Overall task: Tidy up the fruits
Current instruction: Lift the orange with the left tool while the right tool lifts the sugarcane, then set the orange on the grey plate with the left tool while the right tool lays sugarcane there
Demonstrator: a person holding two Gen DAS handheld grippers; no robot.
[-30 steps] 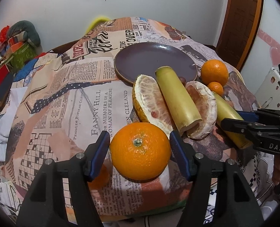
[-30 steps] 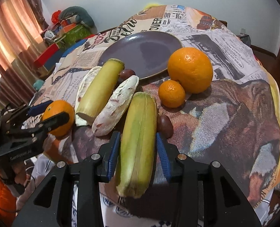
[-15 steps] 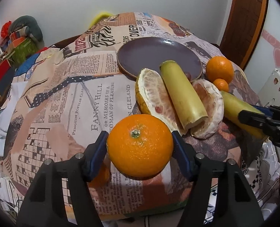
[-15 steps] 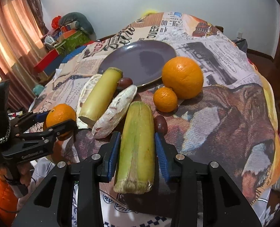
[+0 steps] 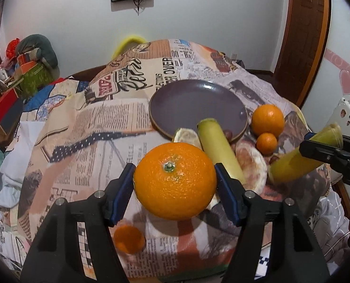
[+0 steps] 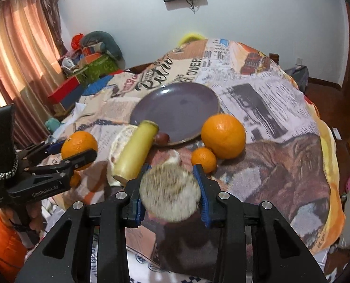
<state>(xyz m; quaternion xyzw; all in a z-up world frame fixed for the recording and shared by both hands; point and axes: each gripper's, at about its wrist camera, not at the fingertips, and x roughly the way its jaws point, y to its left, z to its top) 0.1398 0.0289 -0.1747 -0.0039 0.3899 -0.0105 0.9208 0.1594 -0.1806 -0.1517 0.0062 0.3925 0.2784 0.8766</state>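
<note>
My left gripper (image 5: 175, 181) is shut on a large orange (image 5: 175, 180) and holds it above the newspaper-print cloth; it also shows in the right wrist view (image 6: 79, 149). My right gripper (image 6: 170, 188) is shut on a yellow-green sugarcane piece (image 6: 170, 191), tilted up so its cut end faces the camera; it shows at the right of the left wrist view (image 5: 300, 162). An empty purple plate (image 5: 194, 103) sits beyond. A second sugarcane piece (image 5: 218, 146) lies between two pomelo halves (image 5: 250, 165).
A large orange (image 6: 223, 135) and a small orange (image 6: 203, 159) lie right of the plate (image 6: 175, 108). A brown fruit (image 6: 162, 138) rests at the plate's rim. Another small orange (image 5: 129, 239) lies under my left gripper. Boxes and clutter (image 6: 90, 63) stand at the far left.
Both grippers have lifted their fruit off the cloth. The sugarcane piece in my right gripper has tipped up, end toward the camera. The view has pulled back and up.
</note>
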